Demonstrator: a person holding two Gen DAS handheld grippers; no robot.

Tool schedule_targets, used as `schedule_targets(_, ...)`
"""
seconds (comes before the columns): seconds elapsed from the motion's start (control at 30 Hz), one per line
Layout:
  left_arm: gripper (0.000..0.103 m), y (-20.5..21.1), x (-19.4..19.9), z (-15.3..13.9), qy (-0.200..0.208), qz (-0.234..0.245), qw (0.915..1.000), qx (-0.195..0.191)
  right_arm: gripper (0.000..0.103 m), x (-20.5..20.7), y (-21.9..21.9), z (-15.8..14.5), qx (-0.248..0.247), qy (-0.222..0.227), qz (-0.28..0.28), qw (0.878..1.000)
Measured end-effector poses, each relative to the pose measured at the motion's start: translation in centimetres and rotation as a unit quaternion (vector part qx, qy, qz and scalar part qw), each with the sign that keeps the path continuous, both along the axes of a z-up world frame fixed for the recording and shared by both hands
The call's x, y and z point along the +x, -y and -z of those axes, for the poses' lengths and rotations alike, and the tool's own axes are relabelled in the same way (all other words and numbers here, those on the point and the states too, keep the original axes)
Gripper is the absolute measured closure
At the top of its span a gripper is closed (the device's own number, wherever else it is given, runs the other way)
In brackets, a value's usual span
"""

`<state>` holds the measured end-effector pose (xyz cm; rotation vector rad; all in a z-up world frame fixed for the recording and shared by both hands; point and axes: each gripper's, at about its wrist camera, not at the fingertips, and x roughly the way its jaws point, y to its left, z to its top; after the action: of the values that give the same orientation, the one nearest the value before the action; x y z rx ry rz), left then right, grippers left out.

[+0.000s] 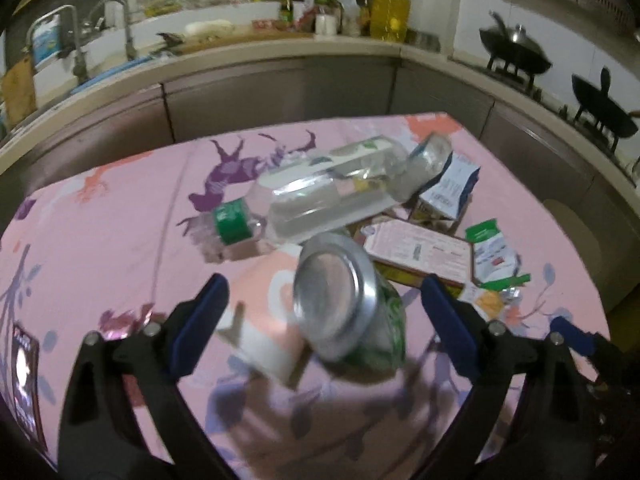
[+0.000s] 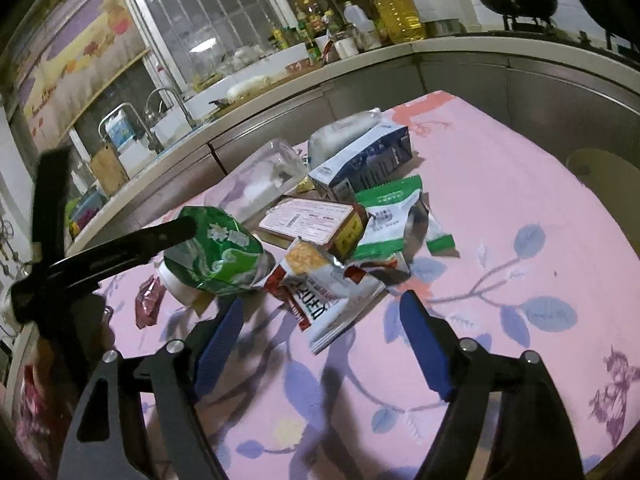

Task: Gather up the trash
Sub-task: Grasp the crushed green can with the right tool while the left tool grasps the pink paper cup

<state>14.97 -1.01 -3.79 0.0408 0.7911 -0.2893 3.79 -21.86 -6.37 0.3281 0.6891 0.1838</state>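
Kitchen counters with a sink, oil bottles and 2 black woks curve behind a table spread with a pink floral cloth (image 2: 500, 208), where the trash lies heaped. From the left wrist, the left gripper (image 1: 324, 312) has its 2 blue-padded fingers (image 1: 200, 320) spread wide, nothing pressed between them. A crushed green can (image 1: 348, 304) lies tilted in the gap between them, silver end toward the camera, clear of both pads, and a roll of white tape (image 1: 264, 344) sits touching it on the left-finger side. Just beyond the fingertips lies a clear plastic bottle (image 1: 320, 196) on its side, green cap toward the left finger. Beyond the right finger lie a flat printed box (image 1: 420, 248), a blue and white carton (image 1: 452, 184) and a torn green and white wrapper (image 1: 496, 252). From the right wrist, the right gripper (image 2: 324, 340) is likewise parted and empty, its blue pads (image 2: 424, 344) held over the cloth. A red and white snack packet (image 2: 328, 292) lies just ahead of the fingertips, between them. The can (image 2: 216, 252) sits beyond the left finger, with the left gripper's black arm crossing it, and a small dark red wrapper (image 2: 150, 300) lies further to that side.
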Motion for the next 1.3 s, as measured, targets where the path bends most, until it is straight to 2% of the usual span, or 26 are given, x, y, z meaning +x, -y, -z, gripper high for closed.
schedule_targets(0.03, 0.013, 0.2, 0.5, 0.3, -0.005, 0.004, 1.0, 0.0, 0.026, 0.3, 0.0, 0.0, -0.004, 0.001, -0.003, 1.0)
schedule_targets(0.1, 0.028, 0.7, 1.1, 0.8, -0.015, 0.014, 0.9998, 0.001, 0.026, 1.4, 0.2, -0.1, -0.006, 0.002, -0.015, 1.0)
schedule_targets(0.2, 0.042, 1.7, 0.2, 1.2, -0.017, 0.046, 0.9988, -0.002, 0.027, 3.4, 1.1, -0.3, -0.004, -0.001, -0.016, 1.0)
schedule_targets(0.27, 0.044, 2.2, -1.2, 1.5, -0.013, 0.064, 0.9978, 0.0, 0.028, 4.2, 1.8, -0.4, 0.007, -0.003, -0.01, 1.0)
schedule_targets(0.4, 0.044, 2.1, -4.3, 2.5, -0.023, 0.078, 0.9967, -0.006, 0.028, 4.3, 2.3, -0.3, 0.018, -0.004, -0.008, 1.0)
schedule_targets(0.47, 0.044, 2.1, -5.8, 3.1, -0.026, 0.078, 0.9966, 0.002, 0.028, 3.7, 1.9, 0.3, 0.02, -0.01, -0.02, 1.0)
schedule_targets(0.53, 0.036, 2.0, -6.7, 3.8, -0.033, 0.078, 0.9963, 0.017, 0.028, 3.4, 1.7, 0.8, 0.024, -0.017, -0.026, 0.999)
schedule_targets(0.6, 0.023, 1.8, -7.3, 4.0, -0.031, 0.078, 0.9963, 0.021, 0.028, 2.8, 1.7, 1.4, 0.031, -0.024, -0.026, 0.999)
schedule_targets(0.7, 0.017, 1.4, -7.3, 3.9, -0.027, 0.075, 0.9968, 0.014, 0.028, 2.2, 1.6, 1.5, 0.037, -0.027, -0.024, 0.999)
schedule_targets(0.93, 0.017, 0.0, -6.1, 4.3, -0.053, 0.073, 0.9951, -0.039, 0.028, 1.1, 1.7, 0.8, 0.036, -0.022, -0.017, 0.999)
schedule_targets(1.07, 0.017, -2.0, -5.5, 4.6, -0.086, 0.074, 0.9876, -0.108, 0.028, 0.8, 1.5, 1.1, 0.061, -0.033, -0.022, 0.997)
schedule_targets(1.17, 0.017, -3.5, -5.3, 4.6, -0.092, 0.068, 0.983, -0.144, 0.028, 0.6, 0.9, 1.3, 0.065, -0.041, -0.032, 0.996)
schedule_targets(1.23, 0.017, -4.4, -5.2, 4.5, -0.092, 0.062, 0.982, -0.153, 0.028, 0.4, 0.6, 1.5, 0.087, -0.051, -0.045, 0.994)
schedule_targets(1.3, 0.017, -5.2, -5.2, 3.9, -0.082, 0.059, 0.983, -0.153, 0.029, 0.3, 0.2, 2.2, 0.138, -0.075, -0.069, 0.985)
